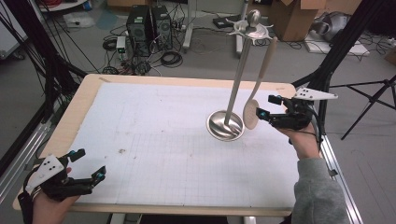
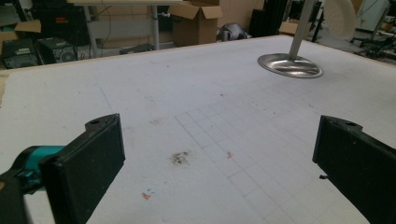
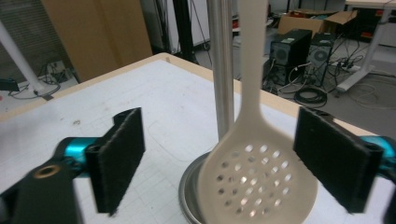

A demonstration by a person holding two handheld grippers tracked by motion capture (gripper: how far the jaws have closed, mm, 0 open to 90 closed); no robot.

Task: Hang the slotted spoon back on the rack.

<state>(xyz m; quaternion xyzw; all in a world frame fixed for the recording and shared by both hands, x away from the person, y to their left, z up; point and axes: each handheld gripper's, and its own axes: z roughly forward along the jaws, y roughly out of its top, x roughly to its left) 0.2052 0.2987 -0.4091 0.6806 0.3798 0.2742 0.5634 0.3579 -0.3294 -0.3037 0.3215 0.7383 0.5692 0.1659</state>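
Note:
A steel utensil stand [image 1: 238, 79] with a round base [image 1: 225, 125] rises at the right of the white table mat [image 1: 154, 121]. A cream slotted spoon [image 1: 252, 112] hangs from its top hooks, bowl down, beside the base. My right gripper [image 1: 267, 106] is open around the spoon's bowl. In the right gripper view the spoon [image 3: 254, 182] hangs between the two pads, in front of the pole [image 3: 220, 70], and the pads do not press on it. My left gripper [image 1: 89, 163] rests open and empty at the front left corner. The left gripper view shows the left gripper [image 2: 217, 154] and, far off, the base [image 2: 290, 65].
The mat has a dark smudge [image 2: 180, 158] near the left gripper. Beyond the far edge of the table are computer towers [image 1: 148, 23], loose cables and cardboard boxes [image 1: 299, 16]. Black stand legs [image 1: 345, 42] rise close to the right side of the table.

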